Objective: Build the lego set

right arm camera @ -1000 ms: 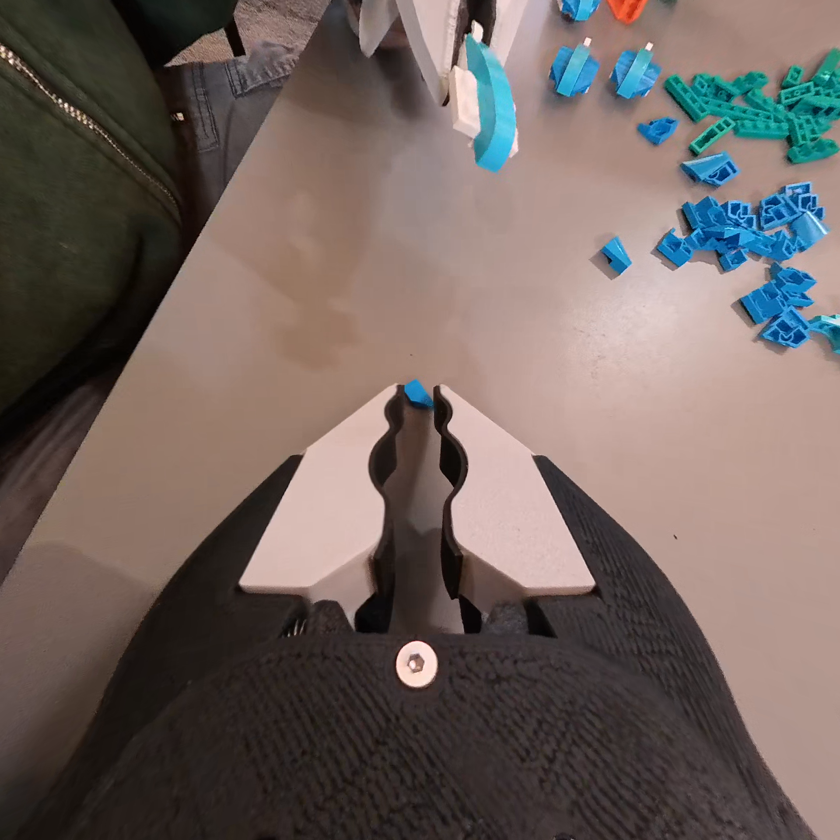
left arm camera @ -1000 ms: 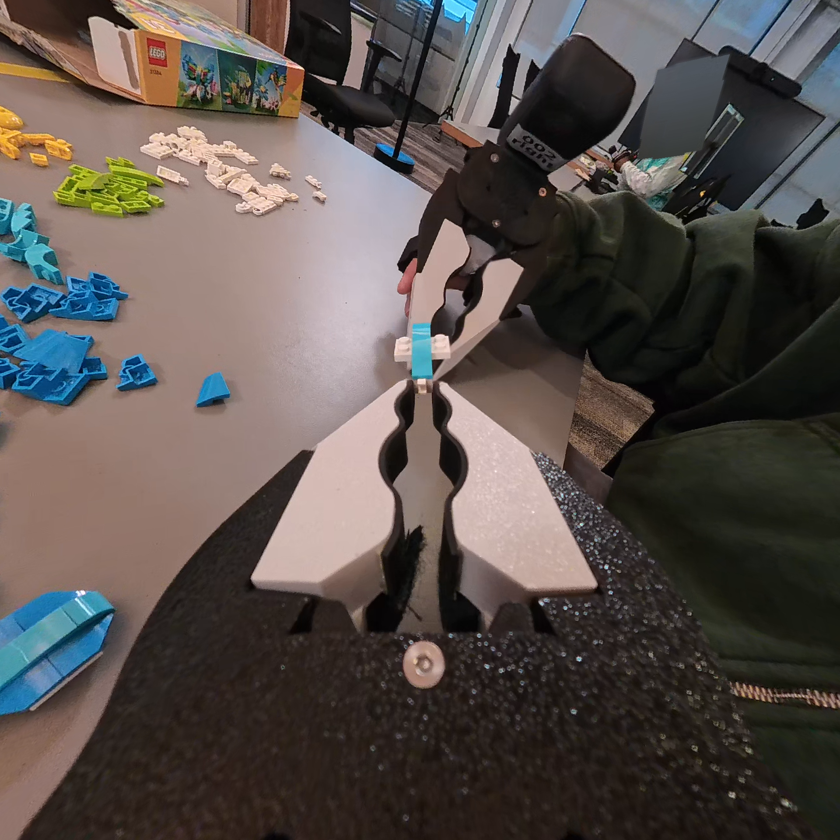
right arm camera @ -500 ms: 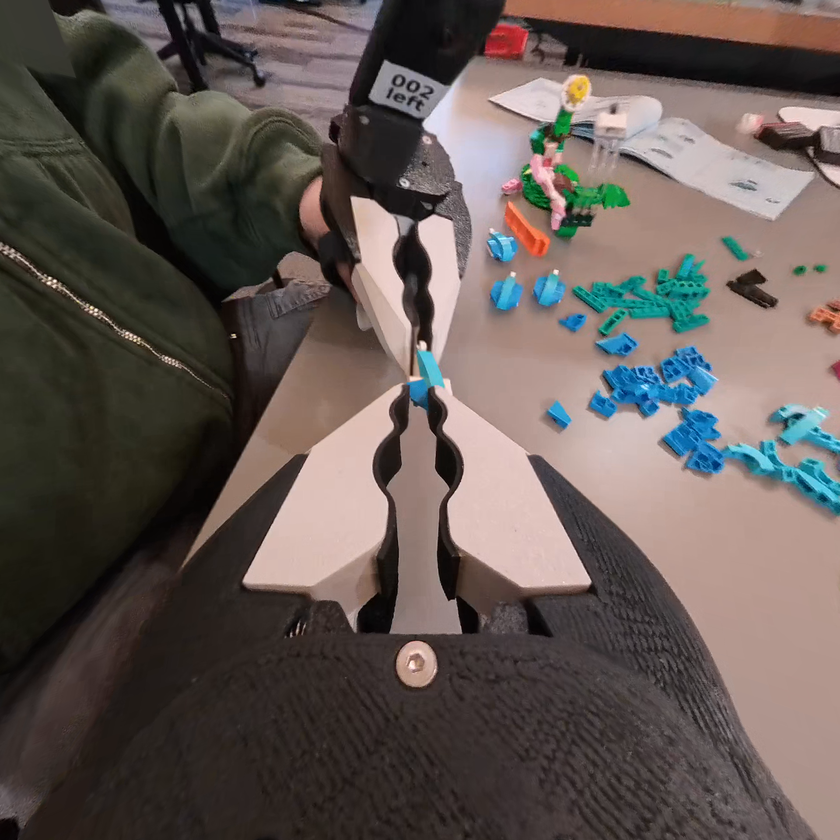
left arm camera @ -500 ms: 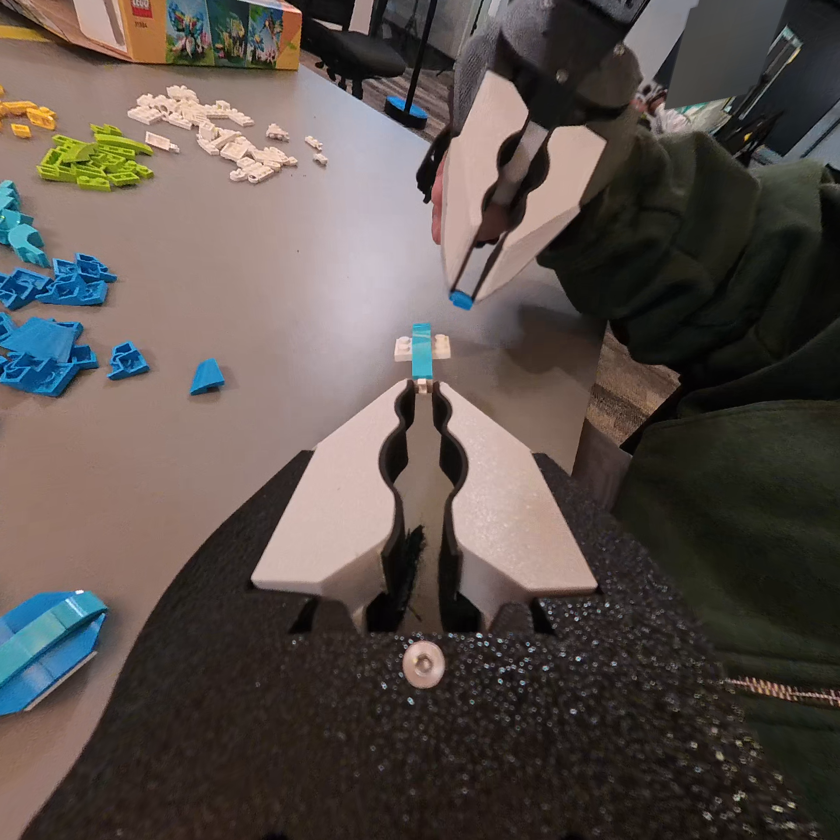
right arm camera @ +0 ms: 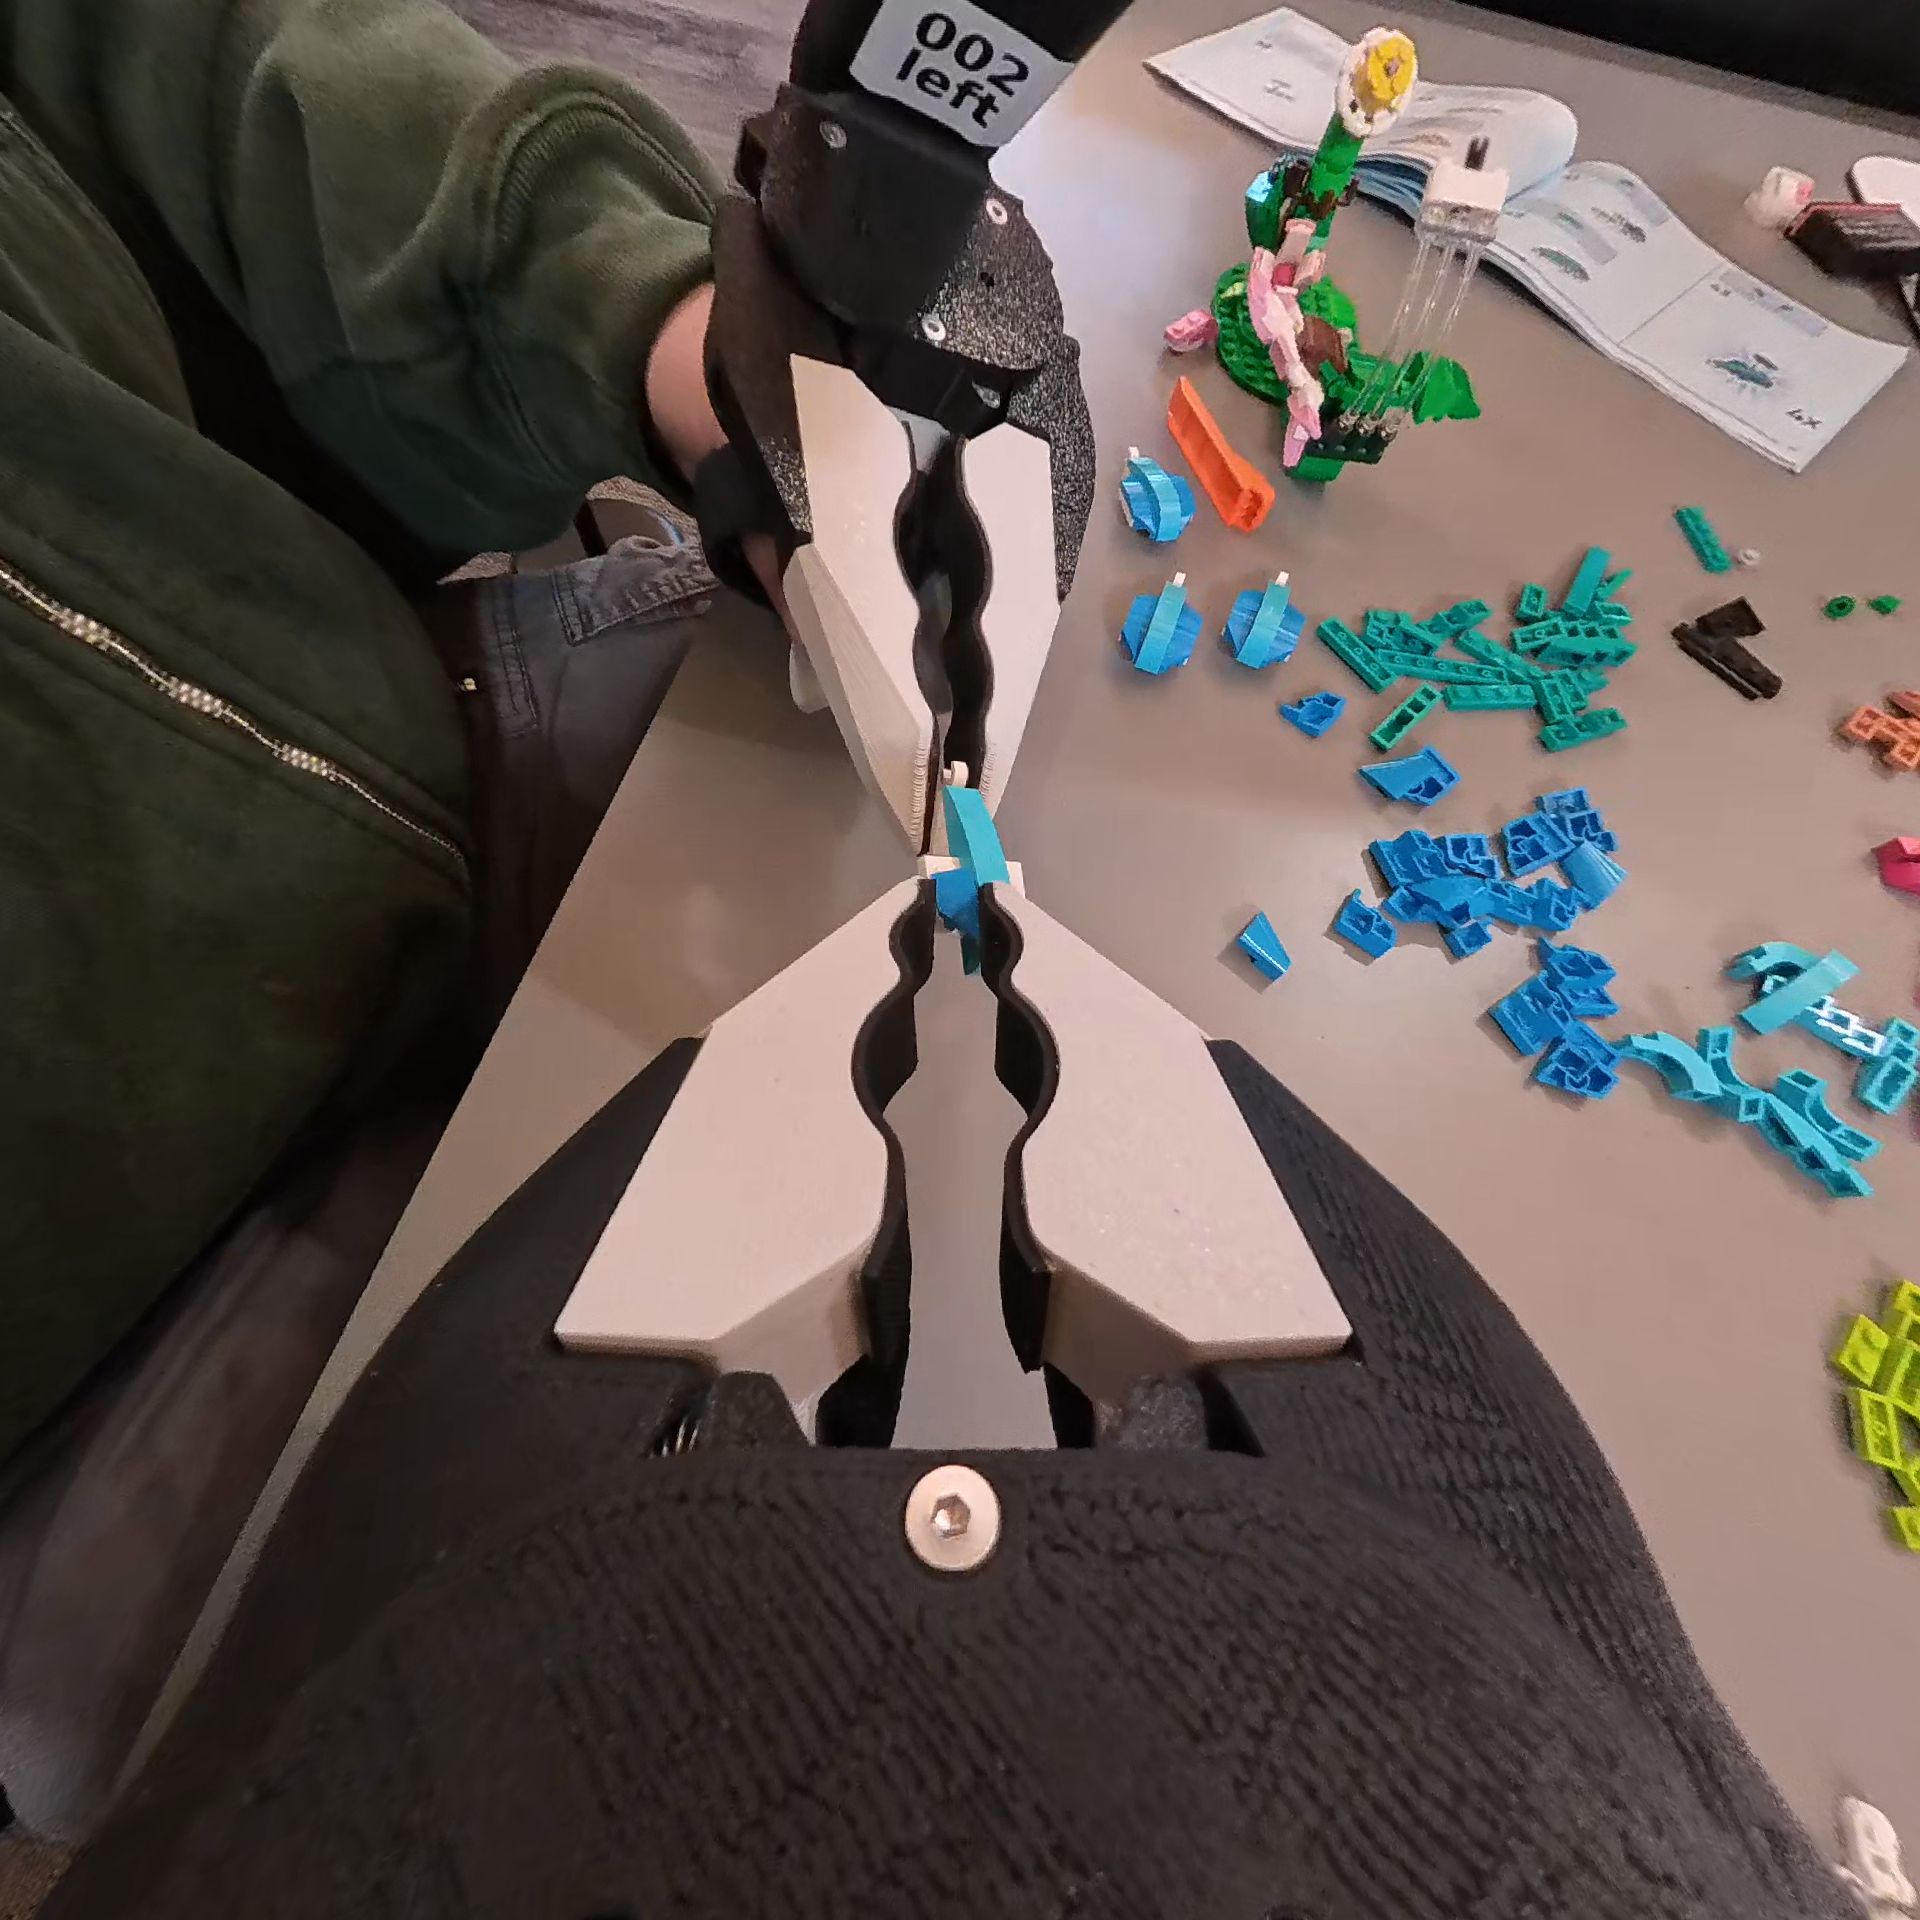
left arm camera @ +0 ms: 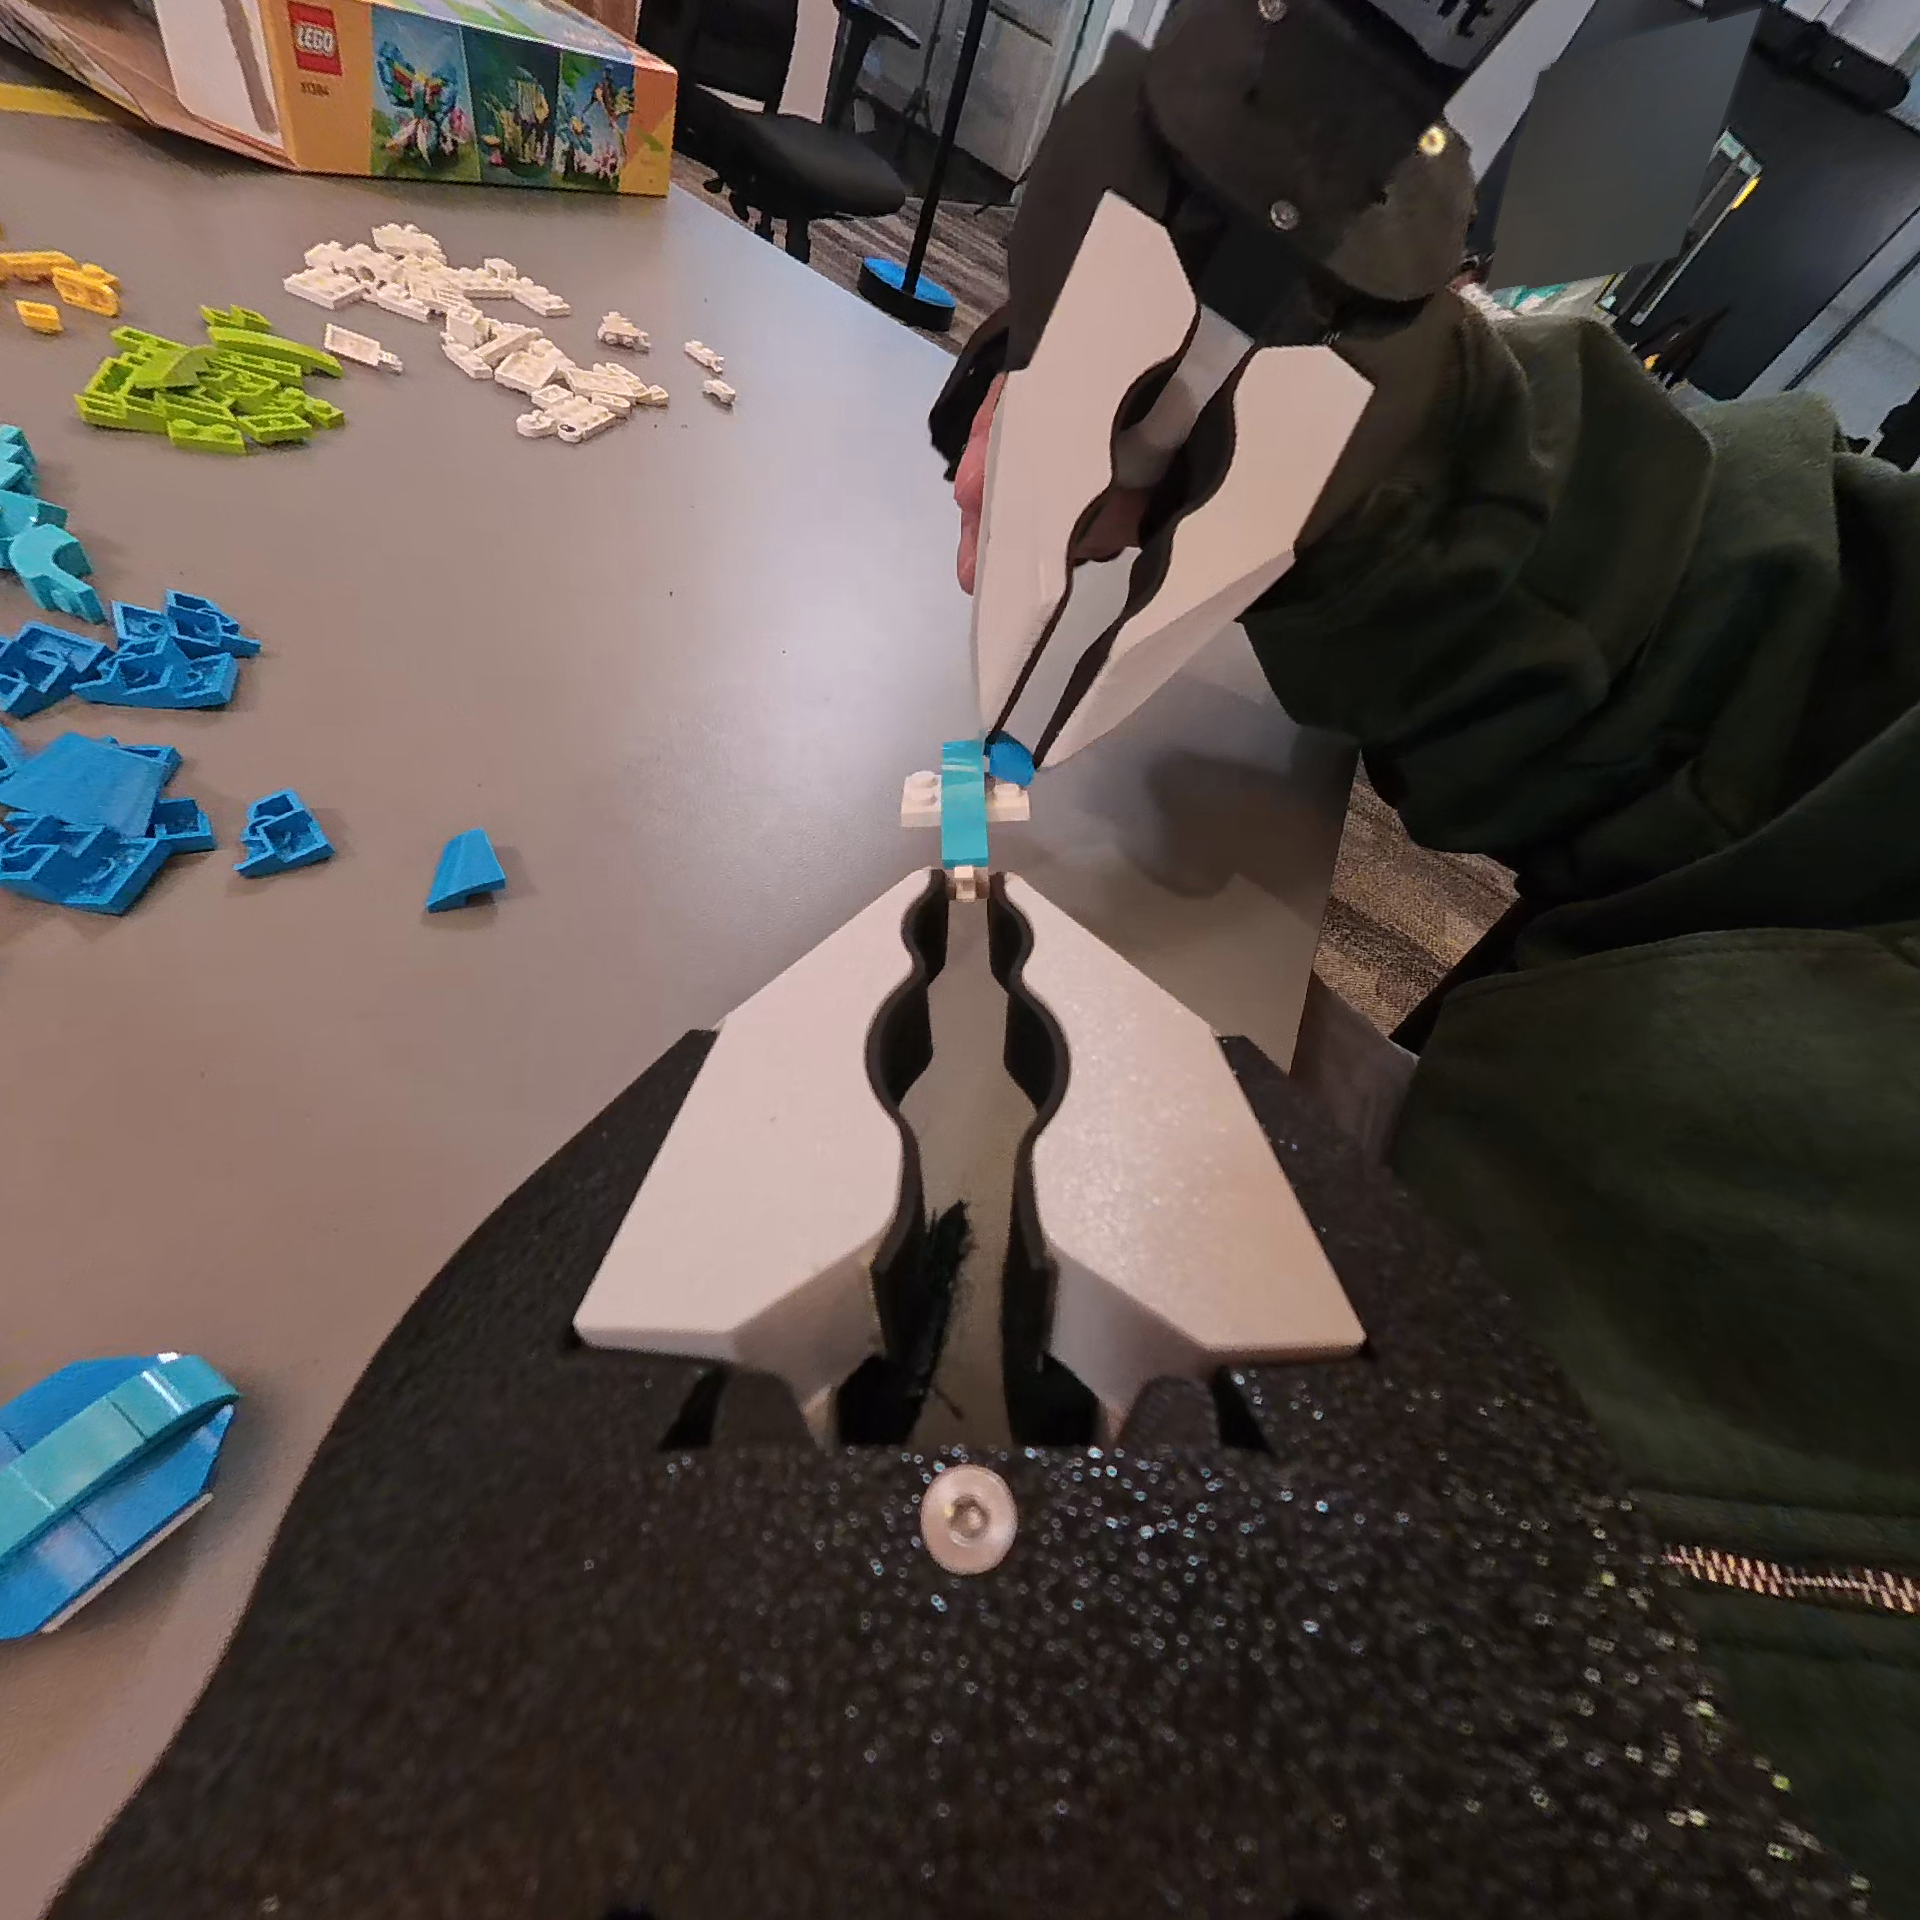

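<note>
Left tongs (left arm camera: 966, 883) clenched on the white peg of a small assembly (left arm camera: 962, 805), a teal arch on a white plate, held above the grey bench (left arm camera: 623, 623). Right tongs (right arm camera: 951, 904) clenched on a blue wedge (left arm camera: 1008, 756), touching the assembly's far end at 1 o'clock. Loose bricks (left arm camera: 114, 665) lie at 9 o'clock.

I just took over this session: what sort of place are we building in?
Probably an office or lab workroom. Past the grey table are a black office chair and a dark monitor; the table holds sorted brick piles and an open instruction booklet.
</note>
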Motion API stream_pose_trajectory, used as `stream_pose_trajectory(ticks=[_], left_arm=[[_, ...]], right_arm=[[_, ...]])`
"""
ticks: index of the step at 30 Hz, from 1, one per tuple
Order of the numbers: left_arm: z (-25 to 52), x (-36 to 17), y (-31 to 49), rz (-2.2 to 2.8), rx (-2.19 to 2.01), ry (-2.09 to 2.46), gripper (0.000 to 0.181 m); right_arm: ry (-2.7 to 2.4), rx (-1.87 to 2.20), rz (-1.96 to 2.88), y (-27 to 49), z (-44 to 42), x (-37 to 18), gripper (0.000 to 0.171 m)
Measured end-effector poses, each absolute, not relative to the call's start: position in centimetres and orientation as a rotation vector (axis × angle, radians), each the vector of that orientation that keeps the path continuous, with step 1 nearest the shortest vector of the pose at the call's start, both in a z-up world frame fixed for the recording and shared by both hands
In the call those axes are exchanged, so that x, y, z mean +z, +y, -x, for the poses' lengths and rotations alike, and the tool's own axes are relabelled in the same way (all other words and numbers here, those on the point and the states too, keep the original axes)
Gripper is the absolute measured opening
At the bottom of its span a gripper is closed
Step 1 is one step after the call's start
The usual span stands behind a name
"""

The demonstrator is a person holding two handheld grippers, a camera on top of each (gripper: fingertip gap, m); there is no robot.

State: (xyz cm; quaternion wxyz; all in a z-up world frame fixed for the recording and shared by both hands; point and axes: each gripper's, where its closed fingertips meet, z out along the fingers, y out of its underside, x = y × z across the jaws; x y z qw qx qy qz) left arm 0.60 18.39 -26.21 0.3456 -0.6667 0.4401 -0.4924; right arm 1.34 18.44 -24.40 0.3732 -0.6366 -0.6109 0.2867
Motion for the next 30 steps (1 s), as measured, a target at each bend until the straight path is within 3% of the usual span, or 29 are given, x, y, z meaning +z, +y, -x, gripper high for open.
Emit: stream_pose_trajectory(ticks=[30], left_arm=[[-0.56,-25.75,17.73,1.687,-1.327,1.169,0.005]], right_arm=[[-1.614,0.665,1.581,18.06,-0.83,-24.03,0.009]])
